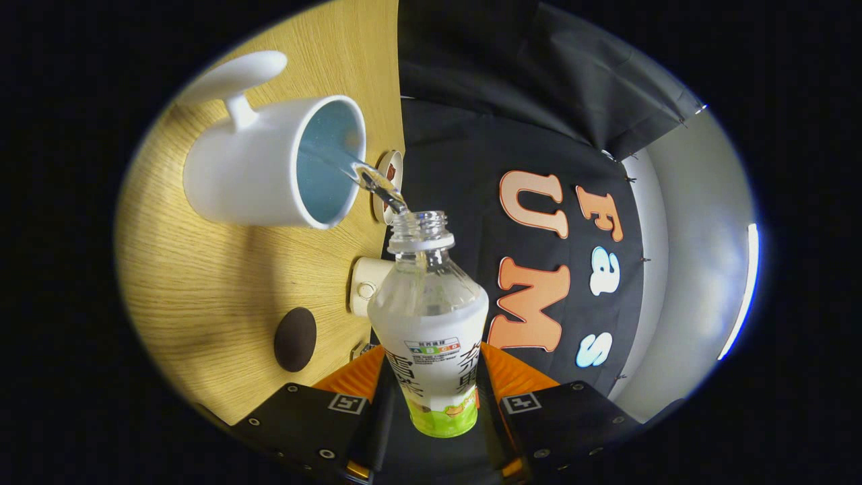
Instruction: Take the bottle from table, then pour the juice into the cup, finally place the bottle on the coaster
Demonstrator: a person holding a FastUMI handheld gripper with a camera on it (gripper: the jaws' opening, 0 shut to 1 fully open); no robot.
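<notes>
Between the jaws, bottle (431, 323) pours into cup (269, 165).

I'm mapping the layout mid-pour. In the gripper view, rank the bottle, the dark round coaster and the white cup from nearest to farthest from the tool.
1. Bottle: clamped between the fingers of the tool, tipped toward the cup.
2. Dark round coaster: on the wooden table, just ahead and off to one side of the fingers.
3. White cup: beyond the bottle's mouth, receiving the stream.
</notes>
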